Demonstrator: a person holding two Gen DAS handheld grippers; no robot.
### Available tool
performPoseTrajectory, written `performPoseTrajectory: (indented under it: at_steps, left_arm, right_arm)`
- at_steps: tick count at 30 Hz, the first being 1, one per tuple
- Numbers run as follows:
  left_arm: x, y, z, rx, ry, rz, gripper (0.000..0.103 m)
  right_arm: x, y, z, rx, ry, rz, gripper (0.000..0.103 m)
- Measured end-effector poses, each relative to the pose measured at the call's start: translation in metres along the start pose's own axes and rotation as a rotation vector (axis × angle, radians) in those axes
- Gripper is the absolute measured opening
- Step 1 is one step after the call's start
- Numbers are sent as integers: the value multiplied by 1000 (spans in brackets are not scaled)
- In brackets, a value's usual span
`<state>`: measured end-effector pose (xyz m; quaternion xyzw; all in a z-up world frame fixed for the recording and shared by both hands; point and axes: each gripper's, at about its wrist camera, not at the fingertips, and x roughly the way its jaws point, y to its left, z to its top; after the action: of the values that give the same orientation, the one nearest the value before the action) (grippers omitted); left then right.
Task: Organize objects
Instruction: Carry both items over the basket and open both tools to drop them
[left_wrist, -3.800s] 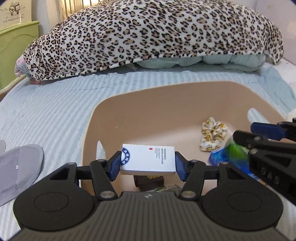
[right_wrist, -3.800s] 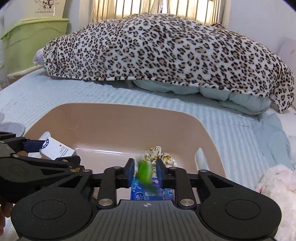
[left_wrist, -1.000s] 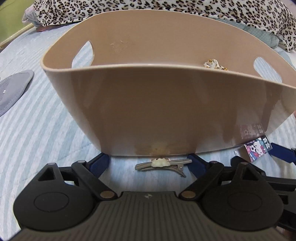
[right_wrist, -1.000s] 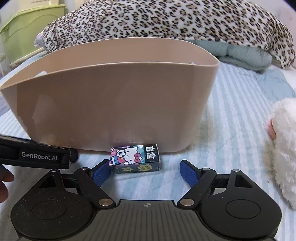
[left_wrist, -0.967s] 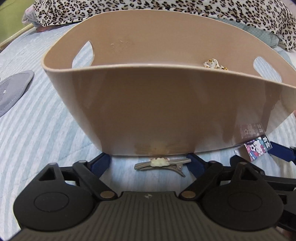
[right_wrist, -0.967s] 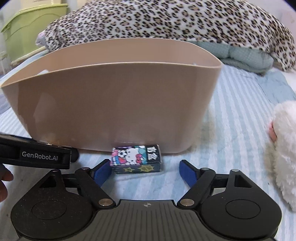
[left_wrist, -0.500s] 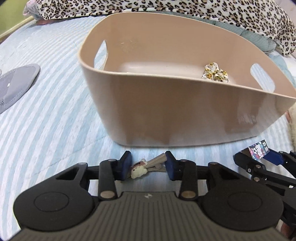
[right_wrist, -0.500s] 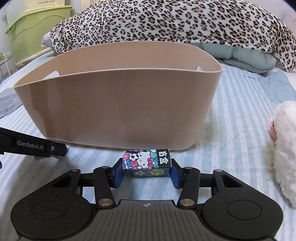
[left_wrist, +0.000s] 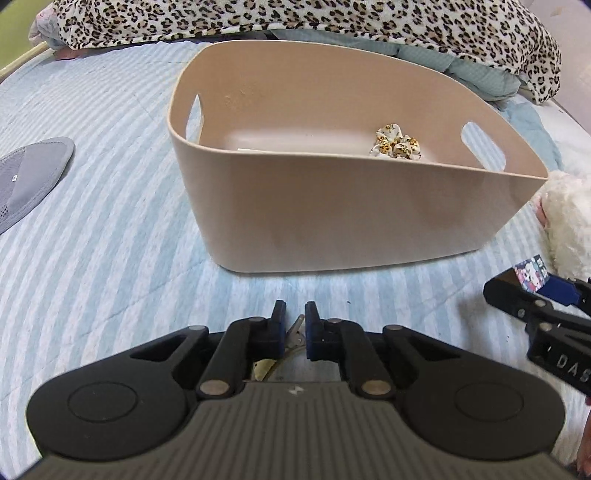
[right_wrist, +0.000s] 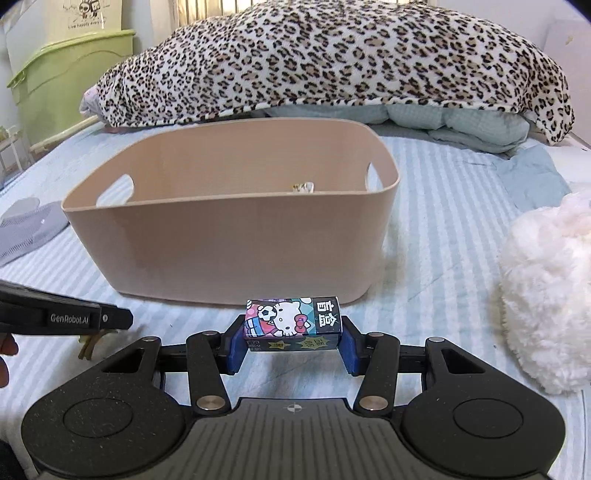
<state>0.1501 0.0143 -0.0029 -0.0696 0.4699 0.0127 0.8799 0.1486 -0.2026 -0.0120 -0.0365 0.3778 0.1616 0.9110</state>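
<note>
The right gripper (right_wrist: 293, 343) was clamped across the short ends of a small printed carton (right_wrist: 292, 323), held clear of the bedding just in front of the beige tub (right_wrist: 236, 251). The carton appeared to be light, glossy card, rigid enough at its ends but likely to dent under a hard squeeze; the end-to-end hold looked sound. The left gripper (left_wrist: 294, 328) was closed to a narrow gap on a metal hair clip (left_wrist: 295, 330), of which only a grey tip and a pale ornament beneath the fingers showed. The clip was judged thin, hard and slippery, best held across its flat spine as here, since it could pivot. Both items sat short of the tub's near wall. The tub was smooth moulded plastic with rounded corners and cut-out handles, and contained a floral fabric scrunchie (left_wrist: 399, 146). The striped quilted bedspread (left_wrist: 110, 240) was soft; a fluffy white plush toy (right_wrist: 550, 295) lay to the right.
</note>
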Motion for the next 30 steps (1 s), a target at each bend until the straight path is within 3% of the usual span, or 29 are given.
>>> performPoseTrajectory:
  at_steps: [6,13,22,26,30]
  left_arm:
    - [-9,0,1,-8,-16,-9,10]
    - [-48,-11,9,52,-115,-24,10]
    - [-86,-28,70,85,-309,-31,10]
    - [-77,-35,98,103,-350,-5,10]
    - [-47,-39,117,109,-334,33,10]
  right_arm:
    - [-14,2,5,-10,-17,1,47]
    - [-39,7,24,-25,-90,19,47]
    - [-54,12,78,-14,-236,50,47]
    - [-44,18,99,-31,-264,43,47]
    - [-21,23,114,-49,-259,16,47]
